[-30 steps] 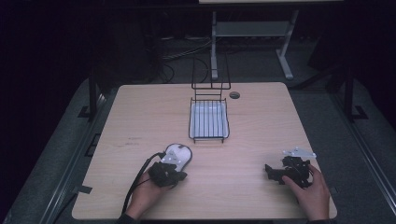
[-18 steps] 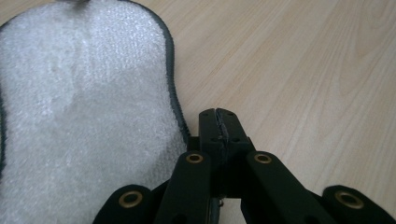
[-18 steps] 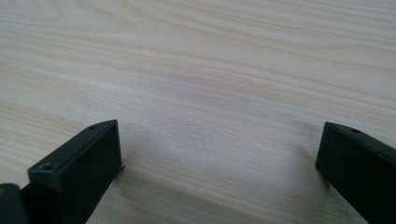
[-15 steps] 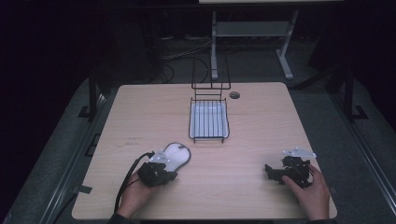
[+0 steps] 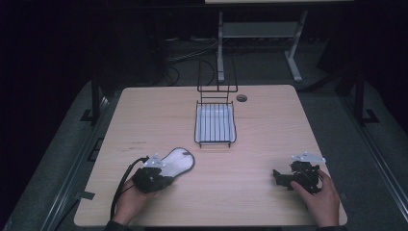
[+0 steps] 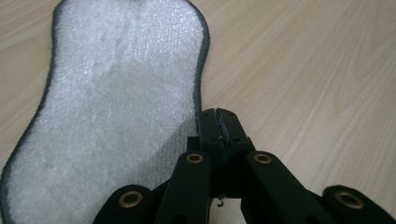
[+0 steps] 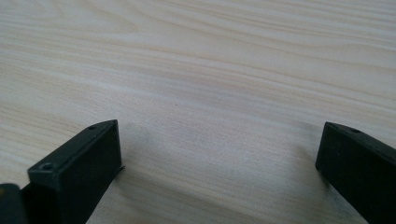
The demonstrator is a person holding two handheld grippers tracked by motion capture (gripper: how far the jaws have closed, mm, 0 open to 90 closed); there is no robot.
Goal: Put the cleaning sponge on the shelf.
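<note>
Pictured lower left in the high view: a white, peanut-shaped microfibre pad with a dark stitched border (image 5: 177,160), flat on the pale wood-grain table (image 5: 250,144), its near edge pinched by the left gripper (image 5: 161,174). In the left gripper view, jaws pressed tight together at the lower centre of the frame, with the pad's dark rim caught between them, fluffy white face (image 6: 116,112) spreading up and to the left. Apparently mid-drag across the tabletop, pad in tow. Likely destination: the black wire rack with a white tray liner (image 5: 215,124), at upper centre of the high view and well apart from the pad. Next move calling for a lift or slide up the frame toward that rack, grip kept firm on the thin edge lest the cloth slip free. Left hand (image 5: 129,202) low at the bottom edge, wrapped around the gripper's body, cable looping off to the left. Right gripper (image 5: 281,177) at lower right, resting near the table's edge, jaws wide apart over bare wood, holding nothing.
</note>
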